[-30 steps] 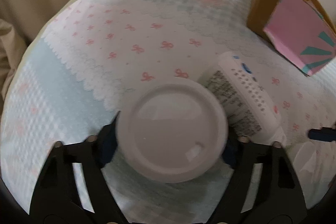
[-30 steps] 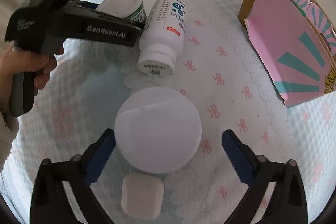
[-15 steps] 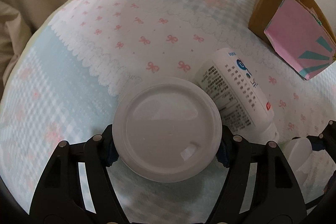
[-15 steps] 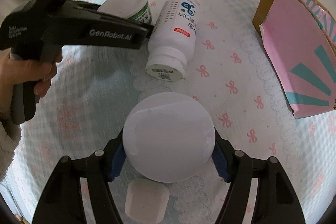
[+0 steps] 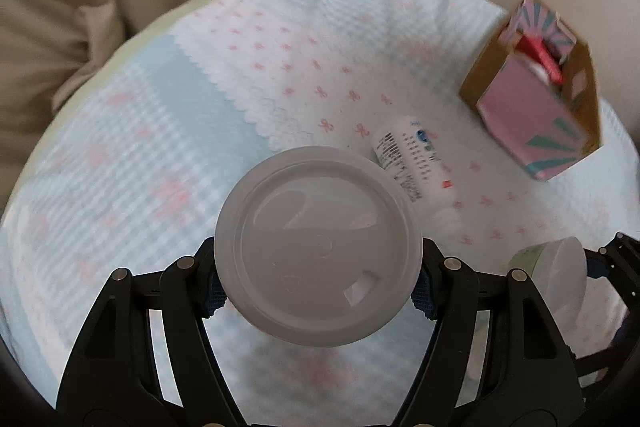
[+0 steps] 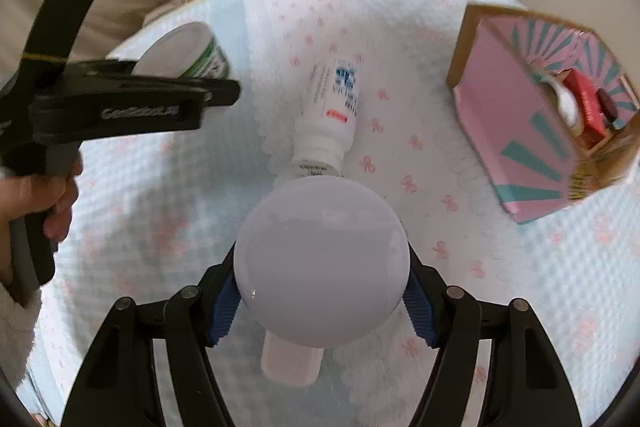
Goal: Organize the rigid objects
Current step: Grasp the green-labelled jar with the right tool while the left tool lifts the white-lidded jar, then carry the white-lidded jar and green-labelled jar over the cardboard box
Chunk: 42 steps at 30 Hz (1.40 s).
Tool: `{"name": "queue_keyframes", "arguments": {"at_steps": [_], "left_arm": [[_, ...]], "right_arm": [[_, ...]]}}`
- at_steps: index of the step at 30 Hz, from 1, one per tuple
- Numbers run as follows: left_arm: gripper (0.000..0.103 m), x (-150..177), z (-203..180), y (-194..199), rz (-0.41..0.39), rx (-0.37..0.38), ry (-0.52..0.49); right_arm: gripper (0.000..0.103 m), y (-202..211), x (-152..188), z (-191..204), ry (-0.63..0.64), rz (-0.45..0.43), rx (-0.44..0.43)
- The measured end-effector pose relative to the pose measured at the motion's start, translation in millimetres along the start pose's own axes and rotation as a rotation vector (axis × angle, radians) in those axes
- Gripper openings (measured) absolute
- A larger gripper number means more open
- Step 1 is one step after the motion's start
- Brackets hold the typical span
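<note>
The left hand-held gripper (image 5: 318, 291) is clenched on a round tub with a white lid (image 5: 318, 247); the blue pads press its sides, but the lid fills the wrist view and hides the tub's body, which shows only in the right wrist view as a strip of green-printed label behind the black gripper body. The right hand-held gripper (image 6: 322, 301) is likewise clamped on a jar with a smooth pale lid (image 6: 322, 259), its jaws having just closed in on it; that lid also covers everything beneath, so the jar's sides cannot be seen there, though the left wrist view catches a pale greenish edge at its far right. Both containers are held above a bed cover (image 5: 248, 75) printed with pink bows and pale blue checks. A white bottle (image 6: 330, 119) lies on its side on the cover between the two held items, its cap end partly hidden behind the right jar's lid and its print too blurred to read. A small white rounded case (image 6: 290, 365) peeks out below that jar, mostly covered. An open cardboard box with pink and teal rays (image 6: 536, 115) stands farther off, with something red and white inside that is hard to identify. A hand (image 6: 44, 203) grips the left tool's handle at the frame's edge, cut off at a fleecy white sleeve (image 6: 18, 335).
</note>
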<state>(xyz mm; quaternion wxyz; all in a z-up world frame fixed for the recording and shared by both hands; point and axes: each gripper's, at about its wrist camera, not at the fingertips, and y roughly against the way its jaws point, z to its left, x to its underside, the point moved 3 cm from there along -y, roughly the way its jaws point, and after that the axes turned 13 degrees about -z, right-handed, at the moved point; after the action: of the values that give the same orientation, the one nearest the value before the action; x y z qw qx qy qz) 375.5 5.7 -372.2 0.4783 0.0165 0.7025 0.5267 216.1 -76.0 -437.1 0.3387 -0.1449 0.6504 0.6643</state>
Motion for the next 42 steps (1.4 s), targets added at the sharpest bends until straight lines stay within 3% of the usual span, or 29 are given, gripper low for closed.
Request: {"name": "queue_keyframes", "arguments": {"at_steps": [11,17,22,30,36,42], "left_arm": [[0.068,-19.9,-2.2,161.7,-0.064,-0.081,0.175],[0.068,-21.1,-29.1,209.3,-0.113,-0.051,0.232],[0.068,-28.8,-63.5,217.8,-0.137,-0.015,0.251],[0.068,-56.9,-127.5,213.6,-0.153,-0.03,0.241],[0.068,-85.1,-174.4,193.0,-0.141,-0.07,0.298],[0.068,-106.6,-217.0,145.1,-0.087,-0.103,0.334]], "right_arm": [[0.066,120.1,-14.8,7.4,-0.053,-0.044,-0.052],[0.066,176.8,-32.1,-12.5,-0.09,-0.02,-0.068],[0.066,209.3,-48.6,-41.3,-0.085,-0.035,-0.031],[0.066,238.1,-87.9,-105.7,-0.112,-0.083,-0.005],[0.066,238.2,-130.2,-160.8,-0.074,-0.098,-0.049],[0.066,206.2,-166.0,-219.2,-0.024,-0.076,-0.085]]}}
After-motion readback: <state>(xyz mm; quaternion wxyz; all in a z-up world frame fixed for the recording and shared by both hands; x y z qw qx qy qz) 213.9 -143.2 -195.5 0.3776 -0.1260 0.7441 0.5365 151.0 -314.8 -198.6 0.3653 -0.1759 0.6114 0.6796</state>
